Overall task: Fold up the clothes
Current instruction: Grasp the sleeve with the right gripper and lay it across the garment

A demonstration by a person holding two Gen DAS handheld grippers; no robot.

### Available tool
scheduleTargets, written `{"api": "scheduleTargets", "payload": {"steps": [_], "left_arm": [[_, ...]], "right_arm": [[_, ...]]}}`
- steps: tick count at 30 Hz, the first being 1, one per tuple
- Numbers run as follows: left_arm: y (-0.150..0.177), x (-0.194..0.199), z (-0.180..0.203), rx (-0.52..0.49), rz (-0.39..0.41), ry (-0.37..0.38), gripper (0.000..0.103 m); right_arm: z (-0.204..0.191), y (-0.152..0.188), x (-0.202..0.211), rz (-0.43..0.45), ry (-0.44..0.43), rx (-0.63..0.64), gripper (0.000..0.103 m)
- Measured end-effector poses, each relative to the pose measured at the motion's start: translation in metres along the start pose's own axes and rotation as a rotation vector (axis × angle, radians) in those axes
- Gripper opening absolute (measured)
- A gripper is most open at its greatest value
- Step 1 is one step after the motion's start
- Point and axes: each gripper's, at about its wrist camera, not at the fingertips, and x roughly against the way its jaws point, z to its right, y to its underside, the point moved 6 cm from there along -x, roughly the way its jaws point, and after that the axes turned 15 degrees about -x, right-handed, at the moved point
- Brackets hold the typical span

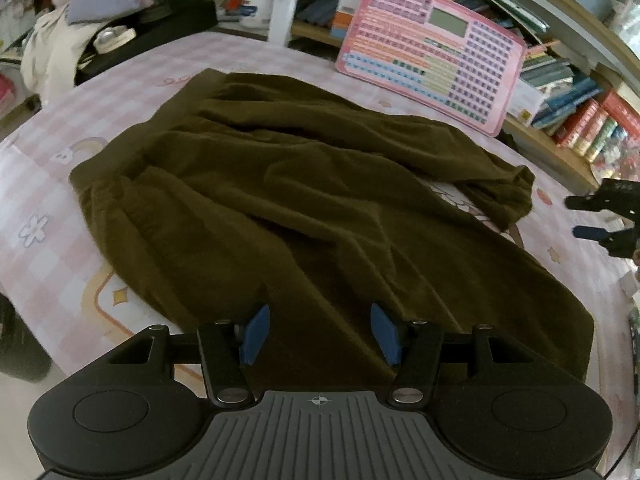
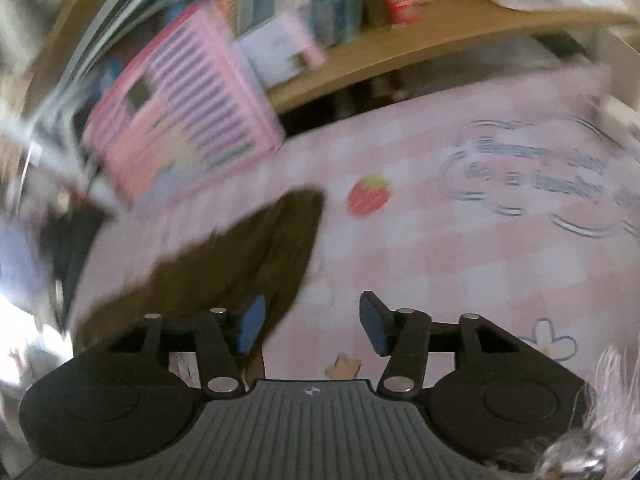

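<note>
Garment first: a dark olive, soft-napped piece of clothing (image 1: 304,208), trousers by the look of the gathered band at its left end, lies spread across the pink checked bedsheet (image 1: 48,248). It seems doubled over once lengthwise, though the creases are loose and one corner at the far right is bunched and rucked up, so the first fold looks rough rather than finished. No compact stack yet; by my reading you are early to midway, with smoothing and at least one crosswise fold left.

Your left gripper (image 1: 320,334) hangs over the near edge of the cloth, blue pads apart, nothing pinched between them. Your right gripper (image 2: 312,326) is likewise released: jaws apart over bare sheet, with the olive fabric (image 2: 240,264) ending just beside its left pad and not caught by it. That view is heavily blurred, so fine contact is hard to judge. In the left view the right tool shows at the far right edge, clear of the cloth.

Beyond the garment: a pink flat toy keyboard panel with rows of coloured keys (image 1: 432,52) leans against a low wooden shelf of books (image 1: 568,120) behind the bed.
</note>
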Motion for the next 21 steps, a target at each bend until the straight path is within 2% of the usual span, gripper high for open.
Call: {"api": "scheduleTargets", "payload": {"steps": [3,6,10,13,15,17,18,21], "left_arm": [[0.001,0.002,0.0,0.0,0.003,-0.006,0.057],[0.002,0.005,-0.003,0.013,0.007,-0.019,0.057],[0.004,0.008,-0.008,0.028,0.012,-0.036,0.057],[0.005,0.01,-0.011,0.034,0.01,-0.044,0.057],[0.005,0.011,-0.011,0.032,0.01,-0.047,0.057],[0.006,0.012,-0.012,0.037,0.009,-0.049,0.057],[0.006,0.012,-0.013,0.039,0.01,-0.05,0.057],[0.006,0.011,-0.014,0.042,0.011,-0.05,0.057]], "right_arm": [[-0.012,0.013,-0.011,-0.012,0.008,0.093,0.054],[-0.023,0.022,-0.025,-0.029,0.032,0.112,0.054],[-0.051,0.037,-0.037,-0.051,0.022,0.156,0.049],[-0.07,0.051,-0.051,-0.012,0.101,0.265,0.045],[-0.08,0.061,-0.057,0.035,0.145,0.382,0.039],[-0.089,0.069,-0.06,0.063,0.165,0.489,0.013],[-0.093,0.072,-0.061,0.064,0.161,0.535,0.01],[-0.102,0.058,-0.04,0.039,0.055,0.497,0.008]]}}
